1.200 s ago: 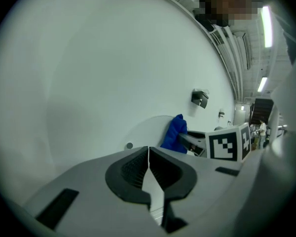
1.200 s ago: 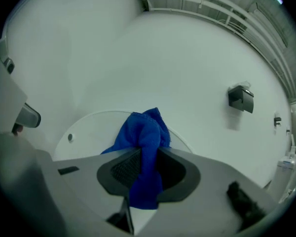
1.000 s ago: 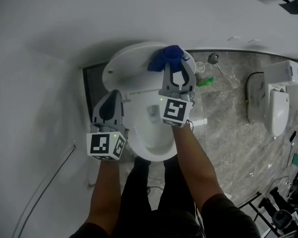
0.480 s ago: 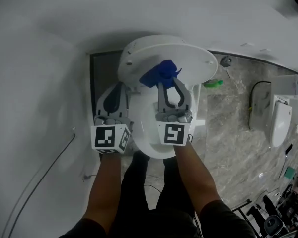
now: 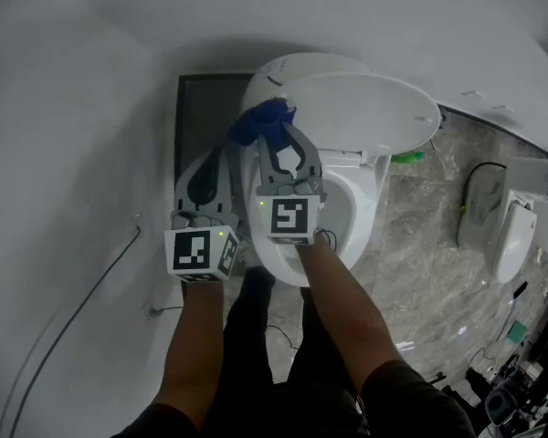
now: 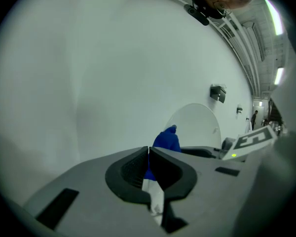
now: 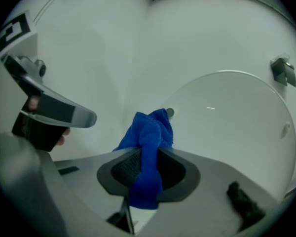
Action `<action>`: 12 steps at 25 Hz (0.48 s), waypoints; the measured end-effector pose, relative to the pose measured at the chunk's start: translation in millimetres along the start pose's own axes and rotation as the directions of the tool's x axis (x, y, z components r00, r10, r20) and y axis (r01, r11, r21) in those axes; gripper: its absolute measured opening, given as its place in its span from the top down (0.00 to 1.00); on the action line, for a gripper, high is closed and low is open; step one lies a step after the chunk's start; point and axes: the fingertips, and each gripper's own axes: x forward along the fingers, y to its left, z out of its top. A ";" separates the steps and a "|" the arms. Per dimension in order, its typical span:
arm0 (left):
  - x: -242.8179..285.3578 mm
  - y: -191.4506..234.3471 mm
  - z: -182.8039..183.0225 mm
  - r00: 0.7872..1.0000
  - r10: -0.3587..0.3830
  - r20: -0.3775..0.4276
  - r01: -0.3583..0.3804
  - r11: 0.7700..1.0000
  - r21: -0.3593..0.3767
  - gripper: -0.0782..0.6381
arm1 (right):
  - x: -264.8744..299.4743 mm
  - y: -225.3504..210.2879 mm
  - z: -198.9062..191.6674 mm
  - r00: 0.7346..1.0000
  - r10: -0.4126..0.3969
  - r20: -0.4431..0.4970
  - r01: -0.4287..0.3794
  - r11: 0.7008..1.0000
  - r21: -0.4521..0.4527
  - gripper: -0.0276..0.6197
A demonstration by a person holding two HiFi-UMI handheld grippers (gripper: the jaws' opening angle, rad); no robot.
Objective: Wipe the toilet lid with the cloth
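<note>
The white toilet lid (image 5: 356, 108) stands raised behind the bowl (image 5: 347, 213). My right gripper (image 5: 272, 137) is shut on a bunched blue cloth (image 5: 258, 121) and holds it against the lid's left edge. In the right gripper view the cloth (image 7: 150, 130) sticks up from between the jaws in front of the lid (image 7: 232, 117). My left gripper (image 5: 226, 153) hangs just left of the right one with its jaws shut on nothing. From the left gripper view (image 6: 148, 149) the cloth (image 6: 166, 139) shows beyond its tips, in front of the lid (image 6: 195, 125).
A dark panel (image 5: 196, 117) lies at the foot of the wall, left of the toilet. A green object (image 5: 406, 158) lies on the marbled floor (image 5: 420, 245) on the right. Another white fixture (image 5: 516, 217) stands at far right. A cable (image 5: 73, 327) runs at the left.
My right gripper has carried the cloth from the lid's right side leftwards to its left edge. The left gripper has stayed alongside it, still shut.
</note>
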 end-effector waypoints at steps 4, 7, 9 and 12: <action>-10.2 3.0 -12.3 1.000 -0.007 -0.025 0.007 1.000 0.001 0.87 | 13.6 -10.6 -0.3 0.999 -0.050 -0.009 0.050 0.999 -0.001 0.82; -9.7 -1.8 -12.5 0.999 -0.012 -0.030 0.012 1.000 -0.011 0.87 | 14.5 -21.1 0.6 0.997 -0.073 -0.006 0.073 0.997 -0.006 0.82; -4.9 -12.3 -10.8 0.999 -0.025 -0.037 0.025 1.000 -0.015 0.87 | 13.9 -33.9 0.7 0.996 -0.084 -0.003 0.084 0.996 -0.012 0.82; 1.7 -27.8 -17.4 0.996 -0.061 -0.066 0.063 0.998 0.016 0.87 | 12.7 -52.8 -5.6 0.994 -0.112 -0.004 0.111 0.993 -0.026 0.82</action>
